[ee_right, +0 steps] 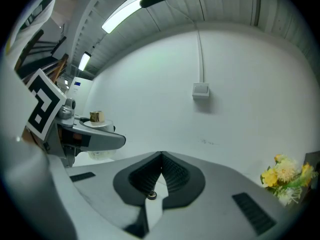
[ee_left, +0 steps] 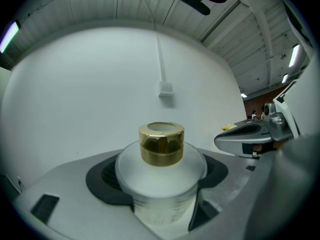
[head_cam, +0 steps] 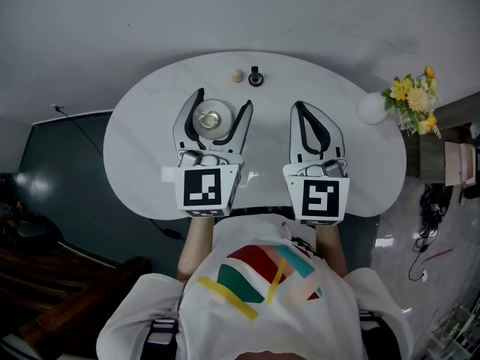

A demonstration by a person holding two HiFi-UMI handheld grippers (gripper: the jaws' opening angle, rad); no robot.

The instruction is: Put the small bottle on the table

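The small bottle (head_cam: 209, 118) is frosted white with a gold cap (ee_left: 161, 143). My left gripper (head_cam: 223, 102) is shut on its body, one dark pad (ee_left: 102, 176) on each side, over the left half of the white oval table (head_cam: 135, 141). Whether the bottle's base touches the table is hidden. In the right gripper view the bottle (ee_right: 97, 117) shows at far left, held in the left gripper. My right gripper (head_cam: 299, 107) hovers beside it to the right, shut with nothing between the jaws (ee_right: 161, 156).
A small black object (head_cam: 256, 76) and a cream ball (head_cam: 238, 75) sit near the table's far edge. A round white vase (head_cam: 371, 108) with yellow flowers (head_cam: 412, 100) stands at the right edge. A plain white wall with a cable box (ee_right: 201, 90) lies ahead.
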